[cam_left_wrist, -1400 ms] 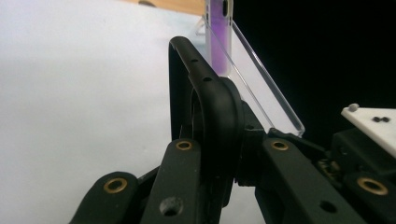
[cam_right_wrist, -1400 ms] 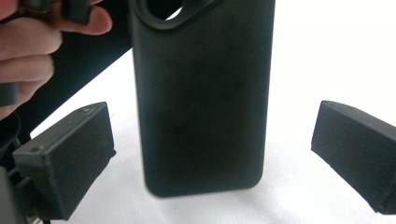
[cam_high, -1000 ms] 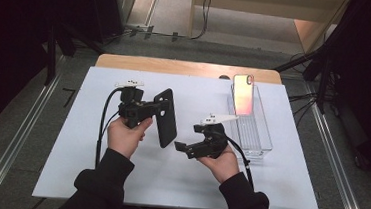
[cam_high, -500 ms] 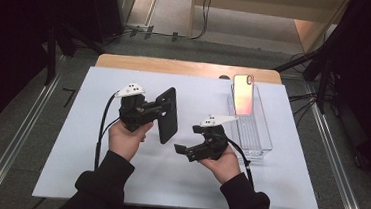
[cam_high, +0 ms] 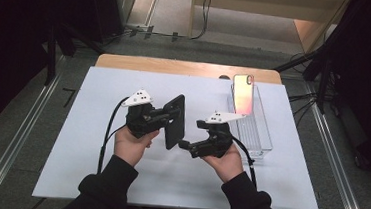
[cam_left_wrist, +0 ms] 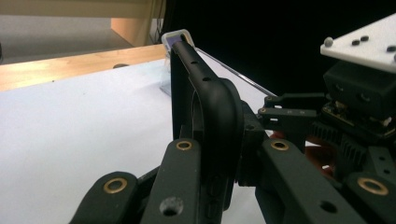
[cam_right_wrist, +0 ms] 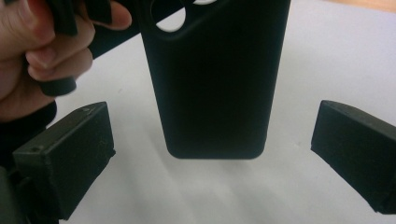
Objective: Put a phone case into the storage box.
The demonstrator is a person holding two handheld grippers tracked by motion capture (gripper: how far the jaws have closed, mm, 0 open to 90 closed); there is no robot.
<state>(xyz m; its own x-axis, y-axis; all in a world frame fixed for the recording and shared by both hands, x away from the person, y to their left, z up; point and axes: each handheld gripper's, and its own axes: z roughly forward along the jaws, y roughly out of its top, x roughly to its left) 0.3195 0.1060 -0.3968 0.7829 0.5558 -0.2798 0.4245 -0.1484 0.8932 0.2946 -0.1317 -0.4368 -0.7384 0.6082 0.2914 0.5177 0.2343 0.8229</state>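
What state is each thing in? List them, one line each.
black phone case: held off the table, clamped at its edge by the left gripper.
left gripper: shut on the case.
right gripper: open, jaws either side of the case's end, not touching.
phone: leaning upright in the clear tray.
clear tray: resting on the table.

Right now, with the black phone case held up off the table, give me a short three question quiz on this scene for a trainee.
1. True or false: the left hand-held gripper is shut on the black phone case.
2. How do the jaws of the right hand-held gripper stand? A: clamped on the case. B: open, pads clear of the case on both sides. C: shut on nothing.
3. What leans in the clear tray at the table's far right?

Key: 1 true. 2 B. 3 A phone, propped at the tray's far end, its shiny face reflecting orange.
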